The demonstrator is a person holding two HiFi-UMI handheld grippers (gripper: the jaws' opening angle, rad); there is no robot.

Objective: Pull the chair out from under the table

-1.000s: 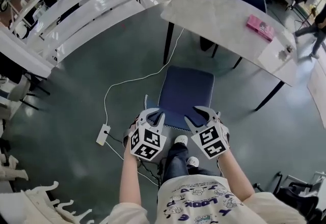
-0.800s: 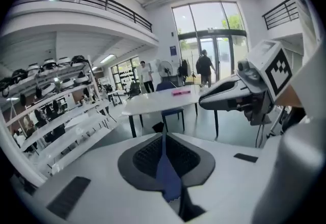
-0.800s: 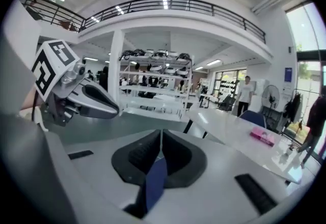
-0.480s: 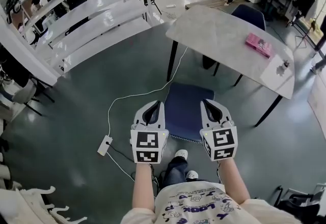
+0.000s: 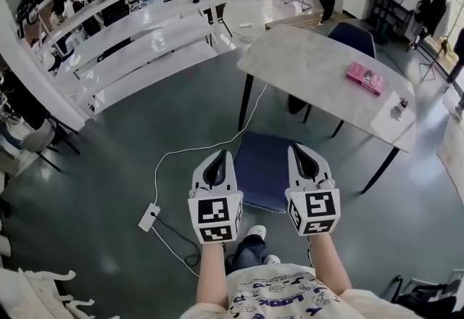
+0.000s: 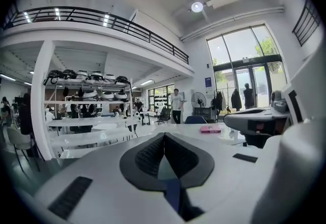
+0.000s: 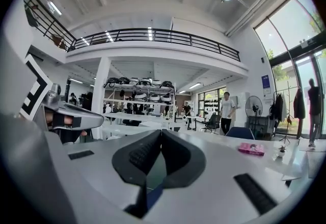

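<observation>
**Workshop floor: confirming chair clearance, jaws closed**

Grey-green concrete floor [image 5: 109, 187] is carrying the long grey stone-topped counter [image 5: 319, 64], and the dark blue padded chair [image 5: 262, 165] is standing just in front of it. From above, the seat appears to be lying clear of the counter edge.

The left gripper [image 5: 220, 156] and the right gripper [image 5: 298, 148] are hanging level over the chair's near sides. Both pairs of jaws are sitting fully together and gripping nothing.

1. Judge the gap between seat and counter before finishing.
2. If more travel is needed, open both jaws, take the near edge evenly on both sides, and draw straight back.
3. Keep the chair legs off the white cable [image 5: 181, 151] and the white power strip [image 5: 148, 216].
</observation>
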